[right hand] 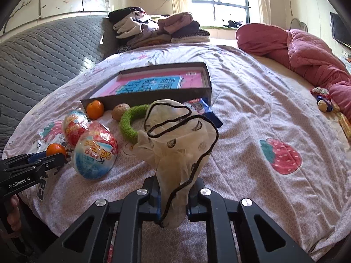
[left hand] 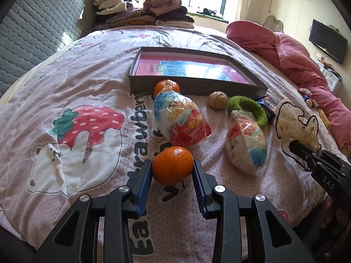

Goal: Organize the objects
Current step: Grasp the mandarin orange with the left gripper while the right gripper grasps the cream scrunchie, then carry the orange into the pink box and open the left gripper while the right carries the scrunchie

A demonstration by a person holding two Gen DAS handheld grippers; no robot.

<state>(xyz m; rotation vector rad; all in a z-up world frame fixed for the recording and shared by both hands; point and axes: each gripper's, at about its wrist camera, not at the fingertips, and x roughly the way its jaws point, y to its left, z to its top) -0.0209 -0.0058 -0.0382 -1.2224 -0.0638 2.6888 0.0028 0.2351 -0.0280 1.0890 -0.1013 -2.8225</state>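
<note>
Fingers clamped on orange.

A blue snack packet lay half hidden behind cream cloth; print inside the box stayed unreadable.

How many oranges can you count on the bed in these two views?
2. One orange sits clamped between the left gripper fingers near the camera; the other orange rests against the grey box front wall. More could hide behind the wrapped eggs.
</note>
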